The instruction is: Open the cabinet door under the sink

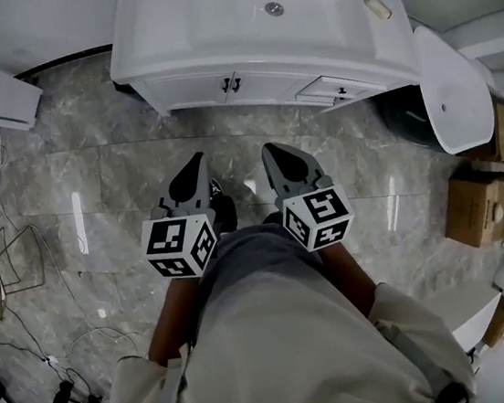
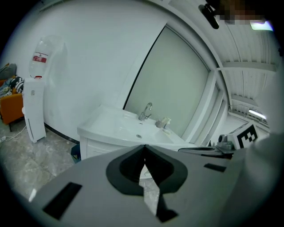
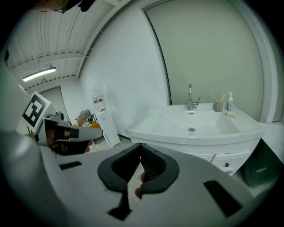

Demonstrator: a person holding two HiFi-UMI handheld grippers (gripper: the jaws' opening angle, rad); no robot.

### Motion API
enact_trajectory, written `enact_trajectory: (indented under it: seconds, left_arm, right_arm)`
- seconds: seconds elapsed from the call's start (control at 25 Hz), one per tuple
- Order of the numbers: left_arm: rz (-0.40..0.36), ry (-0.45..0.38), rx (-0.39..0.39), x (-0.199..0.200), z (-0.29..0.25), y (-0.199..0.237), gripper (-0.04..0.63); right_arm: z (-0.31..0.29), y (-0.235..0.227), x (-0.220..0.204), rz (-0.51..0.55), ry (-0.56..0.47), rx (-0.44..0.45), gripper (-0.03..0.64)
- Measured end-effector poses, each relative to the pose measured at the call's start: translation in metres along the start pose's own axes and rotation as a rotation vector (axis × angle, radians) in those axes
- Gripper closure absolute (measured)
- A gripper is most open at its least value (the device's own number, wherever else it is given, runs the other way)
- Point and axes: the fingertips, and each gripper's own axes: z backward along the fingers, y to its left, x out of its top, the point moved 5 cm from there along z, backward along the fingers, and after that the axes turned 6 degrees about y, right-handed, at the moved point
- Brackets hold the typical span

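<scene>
White cabinet (image 1: 193,91); grey veined floor (image 1: 92,175); black-and-white square markers on left gripper (image 1: 195,163) and right gripper (image 1: 271,153); perhaps an orange seat (image 2: 9,111).

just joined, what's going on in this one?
A person stands on the marble floor facing a white sink, with a gripper in each hand. The left gripper and right gripper are both shut and empty, held close to the body and well short of the cabinet. The doors under the sink are closed and their dark handles are untouched. Opening has not begun.
</scene>
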Motion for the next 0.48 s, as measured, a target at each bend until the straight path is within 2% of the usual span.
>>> enact_trajectory:
  seconds: [0.36, 0.48]
  left_arm:
    - [-0.013, 0.045, -0.048, 0.005, -0.025, 0.021, 0.595]
    - [-0.018, 0.028, -0.043, 0.007, -0.030, 0.023, 0.595]
  right_arm:
    - [-0.041, -0.022, -0.002, -0.075, 0.013, -0.066, 0.606]
    - [-0.061, -0.030, -0.009, -0.101, 0.026, -0.074, 0.606]
